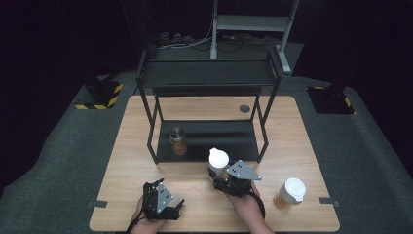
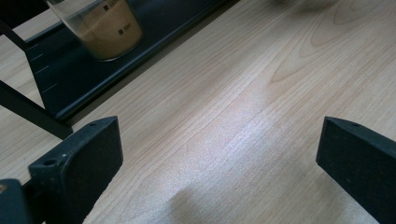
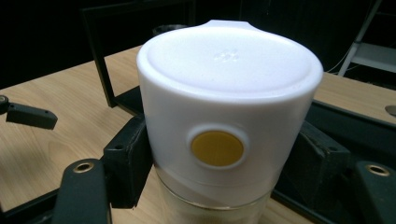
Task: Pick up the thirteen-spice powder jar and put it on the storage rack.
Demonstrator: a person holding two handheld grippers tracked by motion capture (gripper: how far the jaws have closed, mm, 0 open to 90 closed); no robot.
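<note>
A: Item one, right gripper [image 1: 220, 176]. Condition of the fingers?

B: Clamped on the white-lidded jar [image 3: 229, 116]. Both black pads press the jar's sides just below the white lid, one on each flank. The lid carries a round yellow spot facing the camera; clear glass shows beneath it.

A: Location of that jar?

B: Near the middle of the wooden table [image 1: 146, 161], just in front of the black shelf rack [image 1: 209, 78], close to the lower shelf's front edge.

A: Item two, left gripper [image 2: 219, 154]?

B: Fingers wide apart, nothing between them, bare tabletop below. It sits at the table's near-left edge, well apart from the jar.

A: Other stock?

B: One glass jar of brown contents [image 1: 178, 141] on the rack's lower shelf, left part. One second white-lidded jar [image 1: 290, 193] with tan contents, standing at the table's near-right, apart from both grippers.
</note>
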